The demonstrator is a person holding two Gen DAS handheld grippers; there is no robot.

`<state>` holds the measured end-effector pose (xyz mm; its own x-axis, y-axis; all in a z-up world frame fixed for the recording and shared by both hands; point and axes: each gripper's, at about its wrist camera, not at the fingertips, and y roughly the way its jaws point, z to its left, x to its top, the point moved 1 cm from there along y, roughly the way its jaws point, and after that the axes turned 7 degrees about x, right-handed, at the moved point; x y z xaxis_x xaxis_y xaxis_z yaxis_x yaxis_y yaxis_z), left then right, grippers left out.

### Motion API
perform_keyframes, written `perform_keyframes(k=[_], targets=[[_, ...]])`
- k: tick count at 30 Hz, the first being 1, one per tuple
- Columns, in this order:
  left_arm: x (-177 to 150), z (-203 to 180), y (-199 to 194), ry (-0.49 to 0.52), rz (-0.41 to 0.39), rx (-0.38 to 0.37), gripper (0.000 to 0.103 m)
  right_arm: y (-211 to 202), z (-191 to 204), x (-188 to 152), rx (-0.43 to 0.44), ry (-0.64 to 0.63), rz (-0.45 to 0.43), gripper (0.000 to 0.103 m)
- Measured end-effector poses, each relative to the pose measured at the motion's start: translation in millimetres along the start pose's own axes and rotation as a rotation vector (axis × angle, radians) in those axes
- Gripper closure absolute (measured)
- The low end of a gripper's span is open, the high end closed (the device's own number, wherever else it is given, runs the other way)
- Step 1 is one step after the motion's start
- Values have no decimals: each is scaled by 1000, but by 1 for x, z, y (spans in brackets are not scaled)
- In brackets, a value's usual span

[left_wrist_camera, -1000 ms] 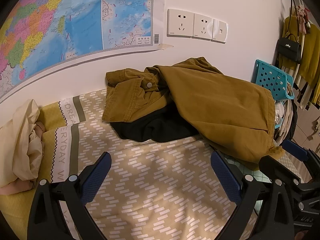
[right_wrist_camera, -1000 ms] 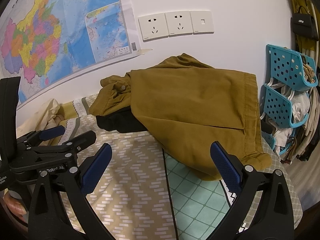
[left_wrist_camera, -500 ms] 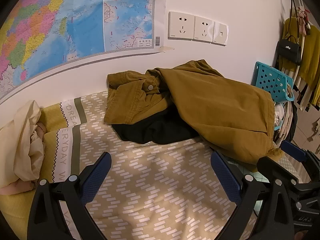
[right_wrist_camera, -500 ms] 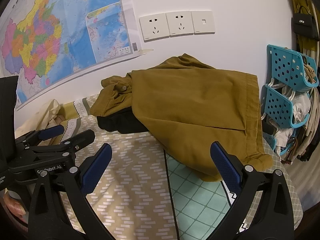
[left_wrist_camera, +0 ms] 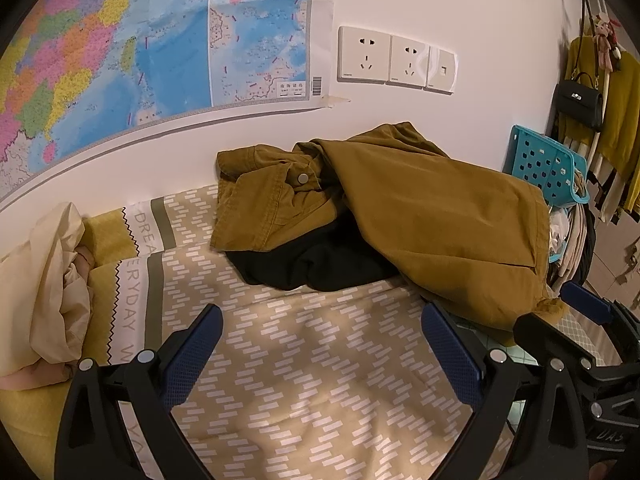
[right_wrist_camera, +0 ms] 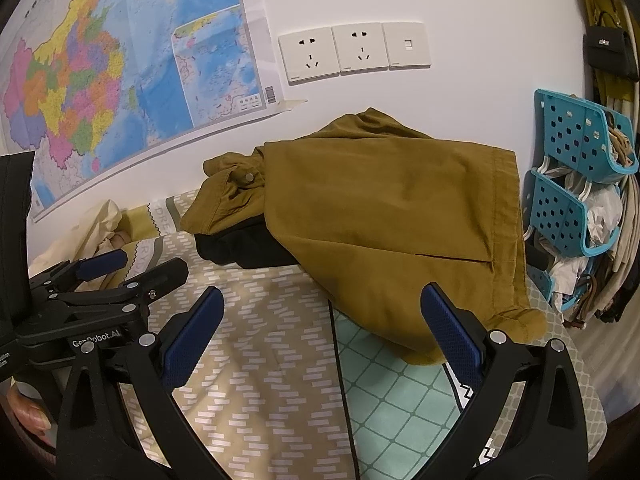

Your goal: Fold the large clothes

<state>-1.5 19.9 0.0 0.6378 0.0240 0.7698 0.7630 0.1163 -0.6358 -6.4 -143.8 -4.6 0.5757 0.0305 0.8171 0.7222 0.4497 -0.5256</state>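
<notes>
Clothes lie in one heap at the far side of the bed, against the white wall: one large mustard-brown garment with one metal snap button near its crumpled collar part, and under it one black garment that shows only partly. My left gripper is over the patterned bedcover, its two blue-padded fingers wide apart and holding nothing. My right gripper is the same, two fingers spread wide and empty, near the lower hem of the brown garment but not touching it. In the right wrist view I see the left gripper from the side, and on its black body I read "GenRobot.AI". On the wall there is one big coloured map with one inset map and one barcode at its corner; the small characters I cannot read. Beside it are three white plates in a row: two sockets and one switch. The bedcover carries printed words, "DREA" and "ERYDAY" as far as I can see them. One cream cloth bundle lies at the left. At the right stand two turquoise baskets, one over the other, and one black handbag hangs above.
</notes>
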Motion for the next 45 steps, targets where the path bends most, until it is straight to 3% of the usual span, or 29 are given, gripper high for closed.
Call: perform_keyframes(k=[45], targets=[[4,7,6,-2,-3,46,7,10,3,13,41,-44,1,6]])
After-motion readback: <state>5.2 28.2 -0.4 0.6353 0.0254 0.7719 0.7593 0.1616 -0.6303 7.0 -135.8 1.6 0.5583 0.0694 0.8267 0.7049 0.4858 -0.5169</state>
